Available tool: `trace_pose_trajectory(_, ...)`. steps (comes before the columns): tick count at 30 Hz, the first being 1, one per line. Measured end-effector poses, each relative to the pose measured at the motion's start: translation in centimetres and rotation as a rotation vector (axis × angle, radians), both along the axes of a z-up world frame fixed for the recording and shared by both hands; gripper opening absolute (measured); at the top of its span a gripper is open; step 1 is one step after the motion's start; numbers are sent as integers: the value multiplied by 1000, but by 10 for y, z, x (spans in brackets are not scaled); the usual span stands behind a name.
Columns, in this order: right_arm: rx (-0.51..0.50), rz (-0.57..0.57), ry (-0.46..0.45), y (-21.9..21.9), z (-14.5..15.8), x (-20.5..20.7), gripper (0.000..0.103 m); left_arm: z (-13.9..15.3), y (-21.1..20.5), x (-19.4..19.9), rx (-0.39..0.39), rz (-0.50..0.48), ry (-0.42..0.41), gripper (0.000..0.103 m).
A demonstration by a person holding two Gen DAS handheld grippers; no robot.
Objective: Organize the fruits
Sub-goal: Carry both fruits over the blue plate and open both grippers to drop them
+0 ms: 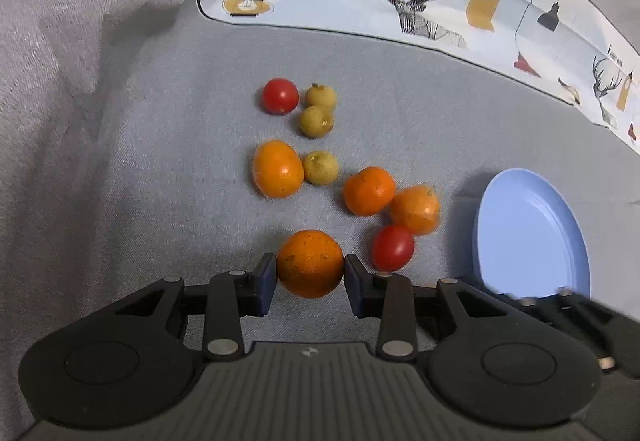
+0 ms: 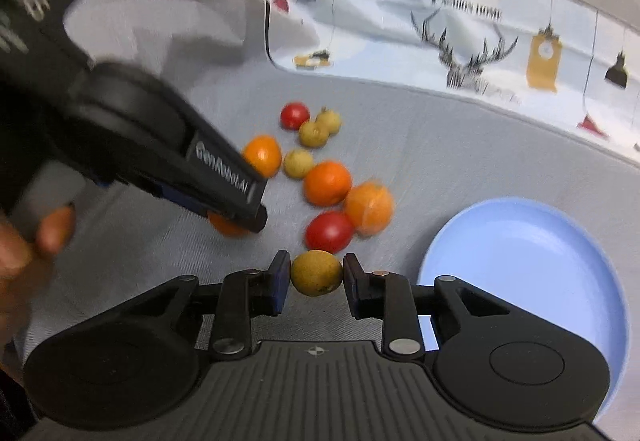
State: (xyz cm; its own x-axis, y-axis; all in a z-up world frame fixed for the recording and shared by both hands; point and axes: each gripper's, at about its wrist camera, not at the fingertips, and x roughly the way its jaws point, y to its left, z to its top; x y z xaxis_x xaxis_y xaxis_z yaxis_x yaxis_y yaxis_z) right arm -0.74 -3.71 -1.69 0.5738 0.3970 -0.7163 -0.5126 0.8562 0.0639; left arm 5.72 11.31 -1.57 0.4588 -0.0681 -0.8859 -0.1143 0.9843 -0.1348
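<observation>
Your left gripper [image 1: 310, 273] has its two fingers pressed on the sides of a big orange [image 1: 310, 263], low in the middle of the left wrist view. Your right gripper [image 2: 316, 275] is pinching a small yellow-green fruit [image 2: 317, 273] the same way, low in the middle of the right wrist view.

Just past the big orange, up and to the right, sits a red tomato [image 1: 393, 247]. It touches one of two oranges [image 1: 414, 209] that lean on each other; the second one [image 1: 369, 191] is up and left of the first. These three lie between your left gripper and the blue plate [image 1: 532, 237] at the right edge. The plate has nothing on it.

In the right wrist view, your left gripper [image 2: 224, 181] reaches in from the upper left and hides most of the big orange.

Further up the grey cloth [image 1: 160, 161], another orange [image 1: 277, 169] touches a small yellow-green fruit [image 1: 321, 167]. Beyond them a second tomato [image 1: 280, 96] sits beside two more small yellow-green fruits [image 1: 318, 109].

At the top lies a white cloth with deer pictures [image 1: 420, 1].
</observation>
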Motion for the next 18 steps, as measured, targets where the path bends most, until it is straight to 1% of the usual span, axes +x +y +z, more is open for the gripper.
trace_pose_trajectory(4,17,-20,-60,-28,35,3,30,9,-6,-1,7,-2,-36,40)
trace_pose_trajectory(6,14,-35,-108,-48,52,9,30,13,-12,-1,15,-13,-54,40)
trace_pose_trajectory(8,5,-61,-144,-68,60,15,30,16,-17,-1,24,-25,-72,40)
trace_pose_trajectory(11,2,-131,-148,-95,52,23,30,17,-25,0,27,-45,-96,40)
trace_pose_trajectory(13,-13,-174,-100,-111,39,34,30,18,-31,1,22,-57,-109,40)
trace_pose_trajectory(14,-20,-199,-96,-118,37,38,30,19,-36,2,18,-66,-119,40)
trace_pose_trajectory(18,-39,-231,-118,-135,37,41,30,23,-57,3,10,-107,-161,40)
